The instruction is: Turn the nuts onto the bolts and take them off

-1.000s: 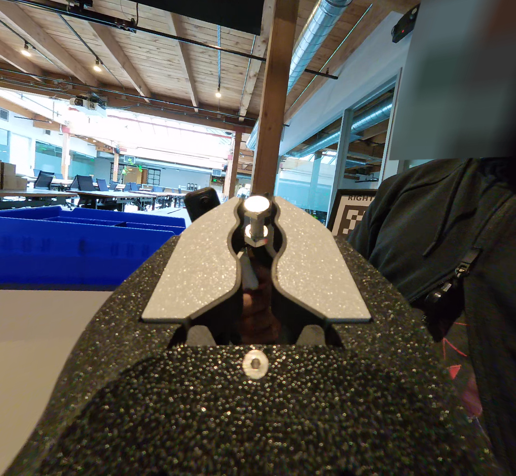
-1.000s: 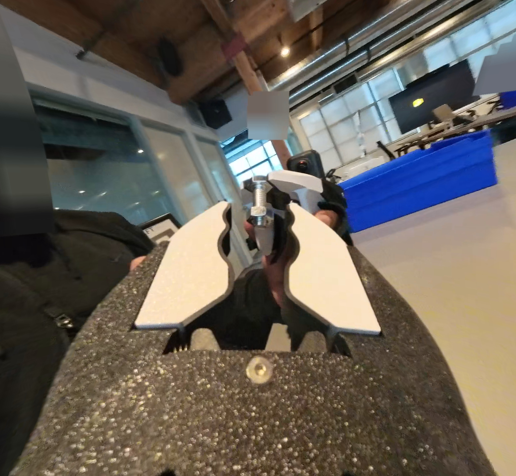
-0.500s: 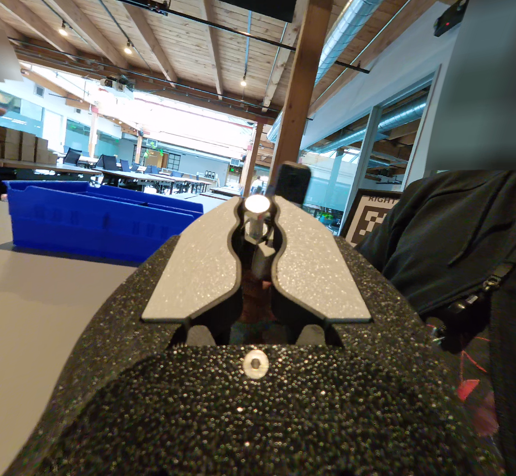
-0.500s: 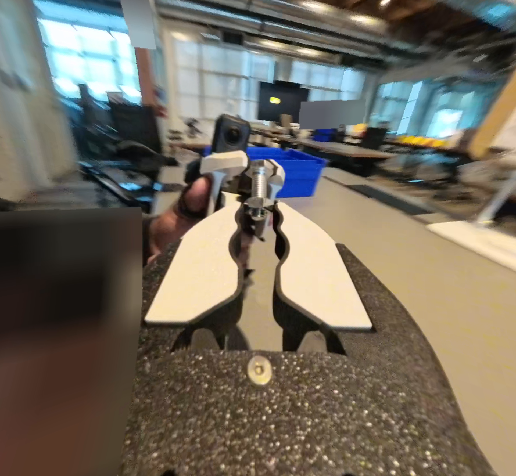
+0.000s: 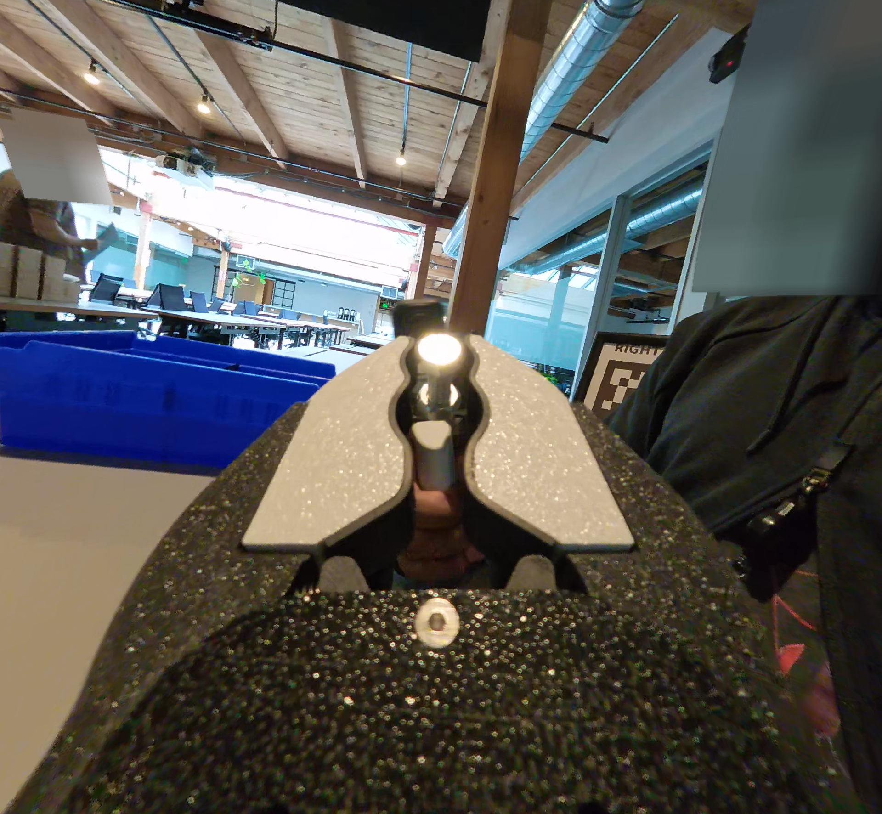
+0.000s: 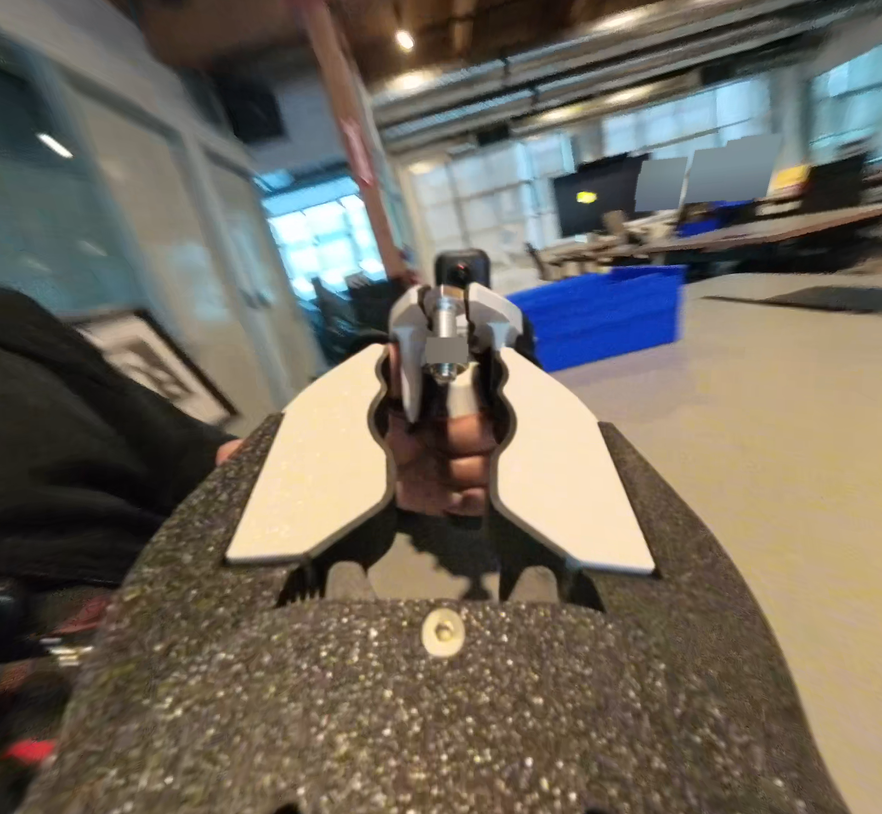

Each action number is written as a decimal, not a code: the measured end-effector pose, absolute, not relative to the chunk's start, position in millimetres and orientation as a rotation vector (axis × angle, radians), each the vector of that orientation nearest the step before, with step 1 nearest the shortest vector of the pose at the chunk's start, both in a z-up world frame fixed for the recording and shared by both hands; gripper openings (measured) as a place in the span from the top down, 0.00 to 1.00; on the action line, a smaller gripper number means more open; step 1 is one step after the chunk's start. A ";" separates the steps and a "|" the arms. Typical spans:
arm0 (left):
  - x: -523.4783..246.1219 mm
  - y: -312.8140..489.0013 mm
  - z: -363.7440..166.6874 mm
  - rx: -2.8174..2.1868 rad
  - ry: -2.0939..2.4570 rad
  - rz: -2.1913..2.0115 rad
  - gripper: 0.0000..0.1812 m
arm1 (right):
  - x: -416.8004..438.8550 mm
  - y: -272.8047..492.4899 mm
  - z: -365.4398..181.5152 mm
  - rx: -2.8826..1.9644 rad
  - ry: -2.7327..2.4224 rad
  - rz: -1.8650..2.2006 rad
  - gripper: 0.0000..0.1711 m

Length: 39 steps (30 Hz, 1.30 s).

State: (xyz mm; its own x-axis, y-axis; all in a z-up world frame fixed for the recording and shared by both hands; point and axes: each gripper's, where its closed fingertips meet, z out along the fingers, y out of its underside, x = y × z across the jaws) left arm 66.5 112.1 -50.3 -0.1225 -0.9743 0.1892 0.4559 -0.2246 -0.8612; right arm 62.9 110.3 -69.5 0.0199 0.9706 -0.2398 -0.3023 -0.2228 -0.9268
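Left wrist view, one bolt (image 5: 439, 350), one nut (image 6: 445, 350), two tools (image 5: 439, 364)

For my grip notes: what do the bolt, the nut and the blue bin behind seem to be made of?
The bolt, clamped in the left hand-held gripper, looks like bright plated steel: its round head gives a mirror-like glare. The nut on its shank seems to be the same shiny silver metal, though partly hidden. The blue bin appears to be moulded plastic: even saturated colour, dull sheen, ribbed walls.

Left wrist view close behind the bolt (image 5: 439, 352), facing the blue bin (image 5: 143, 399), right wrist view opposite, blurred, same bolt (image 6: 446, 328) shared, bin (image 6: 601, 318) beyond
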 end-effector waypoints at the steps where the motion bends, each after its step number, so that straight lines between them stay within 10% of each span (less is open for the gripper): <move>1: 66.7 110.7 -49.7 -0.940 0.786 -1.611 0.91 | 66.3 109.5 -65.8 -1.156 -0.784 1.584 0.78; 13: 69.3 107.8 -51.0 -0.941 0.812 -1.608 0.91 | 60.5 103.5 -72.8 -1.193 -0.804 1.736 0.90; 24: 68.2 114.9 -54.0 -0.979 0.777 -1.603 0.91 | 57.4 118.5 -82.7 -1.091 -0.976 0.527 0.84; 39: 65.0 107.1 -47.3 -0.911 0.795 -1.626 0.91 | 74.1 113.2 -62.0 -1.141 -0.692 1.752 0.78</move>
State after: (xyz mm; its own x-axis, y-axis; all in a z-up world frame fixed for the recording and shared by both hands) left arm 65.0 107.1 -47.3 -0.1489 -0.9745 0.1677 0.4666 -0.2188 -0.8570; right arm 74.1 113.2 -62.0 -0.1634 0.9009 -0.4021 -0.3834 -0.4335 -0.8155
